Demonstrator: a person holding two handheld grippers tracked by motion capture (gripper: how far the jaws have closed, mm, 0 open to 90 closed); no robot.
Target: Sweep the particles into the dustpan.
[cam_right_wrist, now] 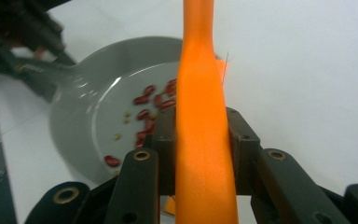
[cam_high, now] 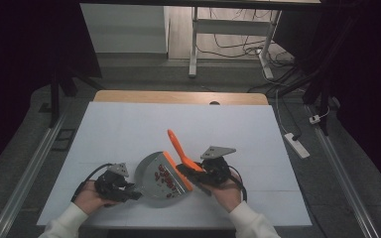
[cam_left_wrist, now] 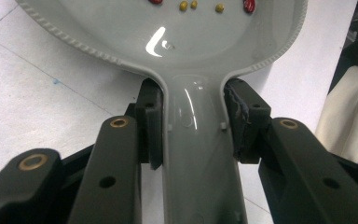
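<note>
A grey dustpan [cam_high: 151,174] with an orange front lip lies on the white table cover [cam_high: 129,124]. Red beans [cam_high: 164,177] and a few small yellow bits are scattered inside it. My left gripper [cam_high: 129,193] is shut on the dustpan's handle [cam_left_wrist: 198,154]; its pads press both sides of the neck, with the pan [cam_left_wrist: 191,32] just ahead. My right gripper [cam_high: 198,171] is shut on an orange brush handle [cam_high: 177,146], which slants up and away to the left. In the right gripper view the orange handle [cam_right_wrist: 203,116] runs straight up between the jaws, with the dustpan [cam_right_wrist: 84,126] and beans [cam_right_wrist: 144,114] behind it.
The cover's near edge runs just in front of the person's hands. A strip of wooden tabletop [cam_high: 178,97] shows at the far edge. On the floor to the right lies a white power strip [cam_high: 296,145]. A desk frame [cam_high: 193,44] with cables stands behind.
</note>
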